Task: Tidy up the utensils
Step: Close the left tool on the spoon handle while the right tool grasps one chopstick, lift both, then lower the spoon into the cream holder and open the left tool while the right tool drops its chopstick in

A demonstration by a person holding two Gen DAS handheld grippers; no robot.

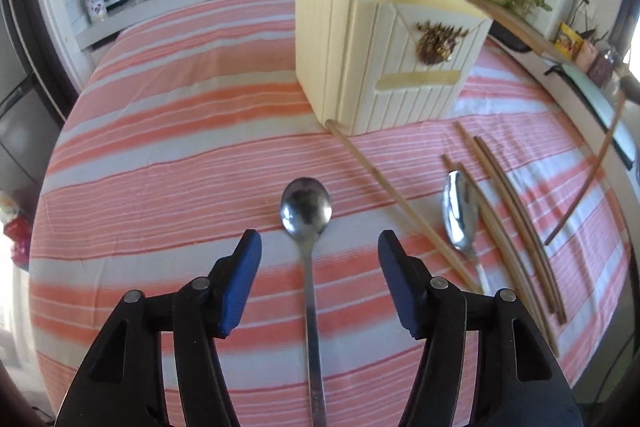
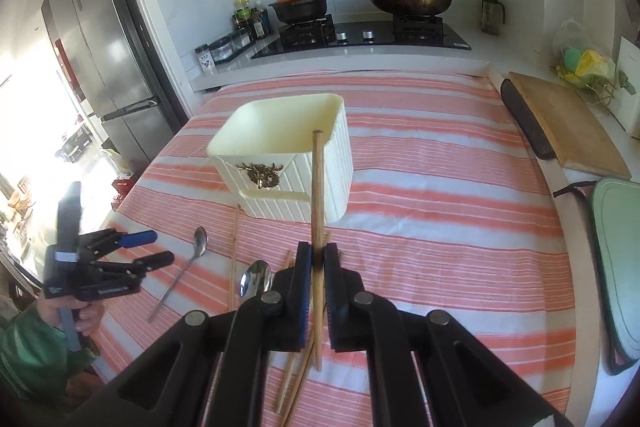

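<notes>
While your right gripper [image 2: 314, 263] clamps one chopstick [image 2: 317, 187] upright, its top end stands in front of the cream holder [image 2: 256, 131] on the striped cloth [image 2: 440, 187]. Your left gripper [image 1: 319, 247] hangs spread wide over a long spoon [image 1: 307, 211], touching nothing. Just right of it lie a single chopstick [image 1: 400, 203], a second spoon [image 1: 460, 211] and what looks like three more chopsticks [image 1: 516, 223], though blur makes the count unsure.

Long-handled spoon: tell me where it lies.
The long-handled spoon lies on the striped cloth between the open left tongs, left of a chopstick.
</notes>
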